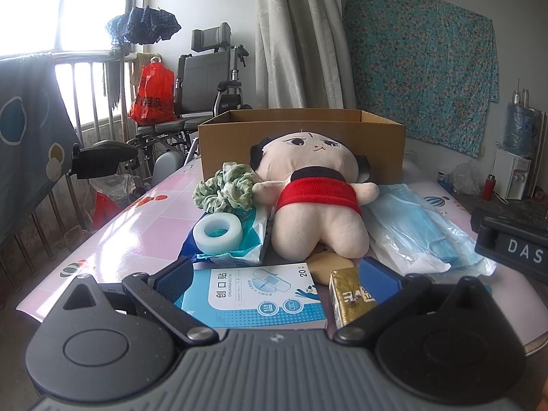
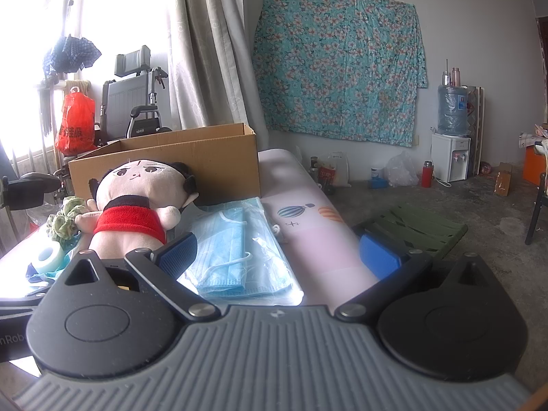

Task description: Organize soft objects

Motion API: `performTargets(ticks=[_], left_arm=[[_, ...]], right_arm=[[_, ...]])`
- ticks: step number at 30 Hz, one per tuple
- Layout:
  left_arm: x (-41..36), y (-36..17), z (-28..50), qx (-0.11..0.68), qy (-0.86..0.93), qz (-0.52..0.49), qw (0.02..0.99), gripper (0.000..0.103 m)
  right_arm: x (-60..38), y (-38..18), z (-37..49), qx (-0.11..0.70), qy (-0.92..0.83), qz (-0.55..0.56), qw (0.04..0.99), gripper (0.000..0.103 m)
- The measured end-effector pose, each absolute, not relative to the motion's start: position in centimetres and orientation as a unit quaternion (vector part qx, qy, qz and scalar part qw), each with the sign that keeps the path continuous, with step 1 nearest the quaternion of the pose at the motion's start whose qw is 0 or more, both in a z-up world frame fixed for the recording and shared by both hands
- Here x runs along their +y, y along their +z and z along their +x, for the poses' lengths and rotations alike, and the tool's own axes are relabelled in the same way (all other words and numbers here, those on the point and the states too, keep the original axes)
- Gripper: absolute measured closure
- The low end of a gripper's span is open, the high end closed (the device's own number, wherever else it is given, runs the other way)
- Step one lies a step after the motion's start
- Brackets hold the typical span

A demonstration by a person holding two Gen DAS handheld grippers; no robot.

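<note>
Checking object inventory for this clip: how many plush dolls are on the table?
1. The cream plush doll with the red band lies on its back against the brown cardboard box; more could be hidden inside the box.

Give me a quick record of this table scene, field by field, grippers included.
surface: pink patterned table
container: open brown cardboard box, at the back, behind the doll
doll: plush doll with red band, lying on its back
left of doll: green fabric scrunchie; white tape roll resting on a blue-and-white packet
right of doll: blue face masks in a clear bag
near edge: blue-and-white plaster box
left gripper: open, empty
right gripper: open, empty
</note>
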State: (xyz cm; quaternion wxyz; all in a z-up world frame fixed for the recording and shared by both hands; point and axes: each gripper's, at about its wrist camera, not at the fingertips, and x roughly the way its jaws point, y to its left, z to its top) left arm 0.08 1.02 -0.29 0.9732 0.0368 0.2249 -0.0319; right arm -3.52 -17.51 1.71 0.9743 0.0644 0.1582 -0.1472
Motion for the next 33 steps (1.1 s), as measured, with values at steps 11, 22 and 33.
performTargets(ticks=[11, 22, 33], left_arm=[[1.06, -0.31, 0.11, 0.226, -0.032, 0.036, 0.973, 0.000], [1.16, -0.52, 0.21, 0.228, -0.031, 0.034, 0.972, 0.000], [1.23, -0.47, 0.34, 0.232, -0.031, 0.031, 0.972, 0.000]], right_arm=[[-17.51, 1.70, -3.51, 0.158, -0.147, 0.065, 0.974, 0.001], [-17.48, 1.80, -3.56, 0.155, -0.146, 0.064, 0.975, 0.001], [-17.56, 2.02, -3.68, 0.155, -0.146, 0.066, 0.975, 0.001]])
